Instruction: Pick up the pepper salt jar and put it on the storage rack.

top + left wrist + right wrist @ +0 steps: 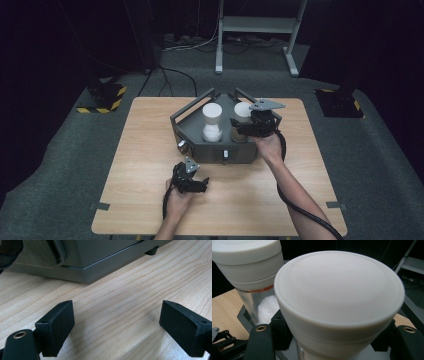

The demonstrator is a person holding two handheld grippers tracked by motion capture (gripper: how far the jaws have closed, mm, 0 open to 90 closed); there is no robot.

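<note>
Nearest me, my left gripper (192,184) is resting on the table (145,165) with jaws spread wide, holding nothing, in front of the grey rack (200,150). Farther off, my right gripper (248,126) is closing around the right jar (337,305), jaws flanking it just under the white lid. The jar is standing upright in the rack beside the left jar (212,122); any lift runs straight up.

Dark room, grey carpet (60,175), white frame (257,25)
</note>
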